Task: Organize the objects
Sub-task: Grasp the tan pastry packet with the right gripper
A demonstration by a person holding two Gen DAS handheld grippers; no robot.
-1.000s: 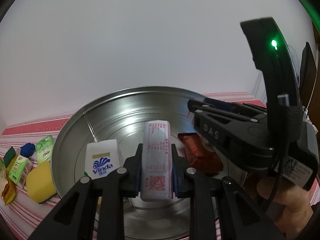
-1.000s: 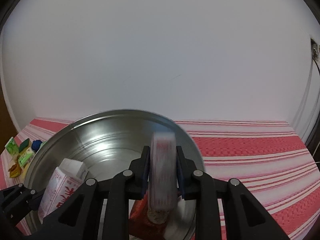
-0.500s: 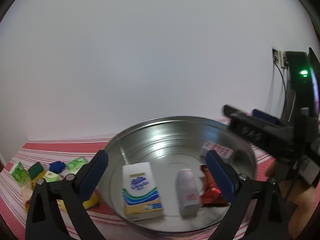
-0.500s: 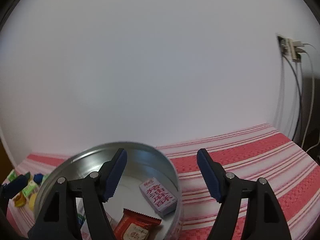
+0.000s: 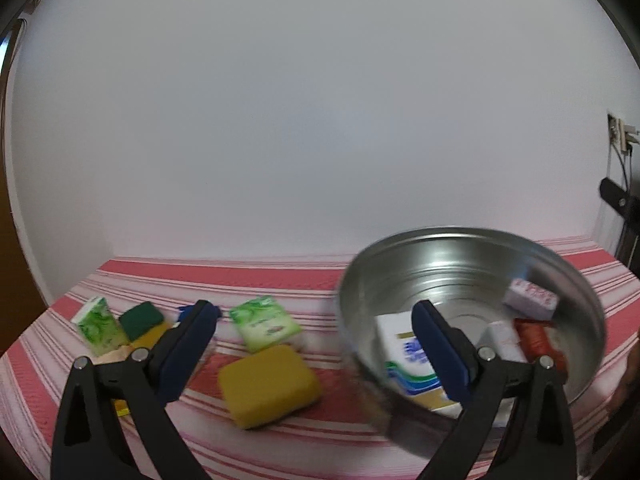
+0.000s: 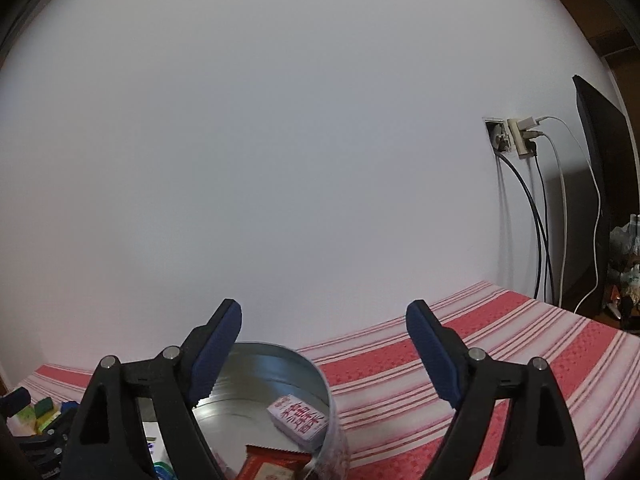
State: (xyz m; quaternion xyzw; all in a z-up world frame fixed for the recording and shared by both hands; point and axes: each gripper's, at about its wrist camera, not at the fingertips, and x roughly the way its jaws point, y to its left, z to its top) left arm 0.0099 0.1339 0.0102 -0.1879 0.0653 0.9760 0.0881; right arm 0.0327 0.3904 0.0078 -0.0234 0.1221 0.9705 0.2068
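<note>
Left wrist view: left gripper [image 5: 312, 356] jaws just spread empty, 4 packets in the steel basin [image 5: 576, 280] at right, sponge [image 5: 269, 385] and green packets [image 5: 266, 322] remain left on the surface.

A round, shiny metal basin [image 5: 472, 264] is sitting on the red-striped cloth, holding a blue-and-white tissue pack [image 5: 404, 354], two red-printed white packs [image 5: 530, 299] and a red wrapper [image 5: 534, 338].

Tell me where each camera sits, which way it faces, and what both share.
Left wrist: on the left claw, jaws open, facing the striped tablecloth, the yellow sponge and the metal basin.
Right wrist: on the right claw, jaws open and just widened, nothing between, facing the wall socket.
Shared: the basin, tablecloth and the red-printed box.
</note>
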